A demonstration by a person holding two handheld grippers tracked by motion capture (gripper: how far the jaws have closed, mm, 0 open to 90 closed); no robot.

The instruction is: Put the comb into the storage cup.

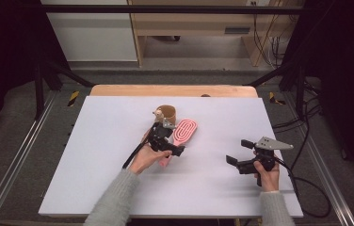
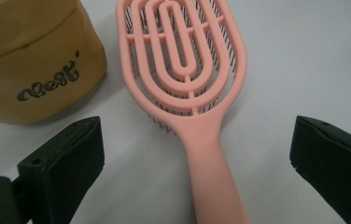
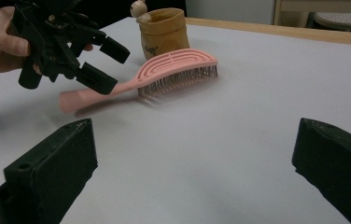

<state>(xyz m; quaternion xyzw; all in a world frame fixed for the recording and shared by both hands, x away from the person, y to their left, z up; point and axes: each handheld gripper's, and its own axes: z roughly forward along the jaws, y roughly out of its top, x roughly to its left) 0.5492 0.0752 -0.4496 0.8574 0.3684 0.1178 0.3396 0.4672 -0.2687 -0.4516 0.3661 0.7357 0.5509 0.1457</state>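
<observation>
A pink hairbrush [image 1: 185, 131] lies bristles down on the white tabletop [image 1: 95, 155], its handle pointing toward the person. My left gripper [image 1: 171, 139] hovers open over that handle. In the left gripper view the handle [image 2: 209, 161] runs between the two wide-apart jaws without touching them. A tan pouch [image 1: 166, 113] with dark lettering [image 2: 47, 85] stands just beyond the brush head [image 2: 181, 56]. My right gripper [image 1: 239, 151] is open and holds nothing, off to the right. Its view shows the brush [image 3: 176, 70], the pouch [image 3: 163, 29] and the left gripper [image 3: 107, 64].
A small wooden figure [image 3: 138, 8] sits at the pouch's rim. A wooden strip [image 1: 172, 90] borders the table's far edge. Black frame posts [image 1: 38, 80] and cables [image 1: 302, 117] stand around the table. A cable [image 1: 307, 186] trails from the right gripper.
</observation>
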